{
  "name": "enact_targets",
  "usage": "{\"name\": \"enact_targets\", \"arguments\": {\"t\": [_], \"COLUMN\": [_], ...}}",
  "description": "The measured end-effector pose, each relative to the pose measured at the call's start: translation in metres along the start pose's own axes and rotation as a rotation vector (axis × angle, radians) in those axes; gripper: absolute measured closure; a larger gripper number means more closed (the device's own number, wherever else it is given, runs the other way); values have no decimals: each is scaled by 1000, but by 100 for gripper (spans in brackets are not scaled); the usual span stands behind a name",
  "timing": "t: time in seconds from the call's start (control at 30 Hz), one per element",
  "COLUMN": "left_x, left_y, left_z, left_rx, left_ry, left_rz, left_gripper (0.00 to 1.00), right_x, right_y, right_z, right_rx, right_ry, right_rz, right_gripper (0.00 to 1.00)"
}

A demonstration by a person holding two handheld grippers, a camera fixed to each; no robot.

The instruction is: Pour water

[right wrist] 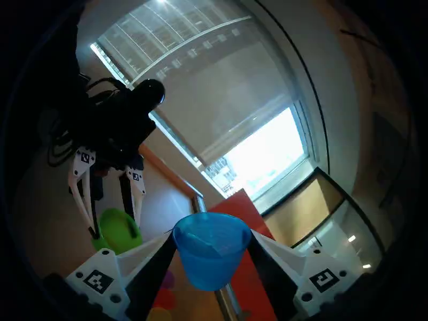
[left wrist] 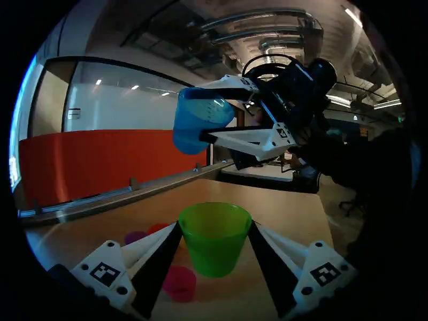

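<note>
Two light, thin plastic cups, likely crushable, were gripped mid-wall: left claw [left wrist: 214,229] closed on the green cup [left wrist: 215,254] over the tabletop [left wrist: 283,208]; right claw [right wrist: 212,238] closed on the blue cup [right wrist: 209,265], tilted, higher up.

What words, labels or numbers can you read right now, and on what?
Nothing can be read as text.
The square markers: black-and-white patterns, no words.
The small sign by the glass wall: too small to read.
On the blue cup and the green cup: no print can be made out.
</note>
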State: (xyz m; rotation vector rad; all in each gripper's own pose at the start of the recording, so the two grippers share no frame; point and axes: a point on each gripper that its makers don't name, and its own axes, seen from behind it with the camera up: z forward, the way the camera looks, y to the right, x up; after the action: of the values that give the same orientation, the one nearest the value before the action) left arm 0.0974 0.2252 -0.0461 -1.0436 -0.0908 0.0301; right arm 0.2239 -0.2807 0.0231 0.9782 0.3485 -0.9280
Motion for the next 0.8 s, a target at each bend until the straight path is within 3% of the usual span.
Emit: {"name": "enact_targets", "arguments": {"t": [0.8], "left_x": [5], "left_y": [2], "left_z": [7], "left_rx": [-12], "left_ry": [27], "left_rz": [-3], "left_gripper": [13], "right_x": [3], "right_y": [10], "right_z": [11], "right_rx": [-7], "right_ry": [-18], "right_rz": [-158], "right_gripper": [8]}}
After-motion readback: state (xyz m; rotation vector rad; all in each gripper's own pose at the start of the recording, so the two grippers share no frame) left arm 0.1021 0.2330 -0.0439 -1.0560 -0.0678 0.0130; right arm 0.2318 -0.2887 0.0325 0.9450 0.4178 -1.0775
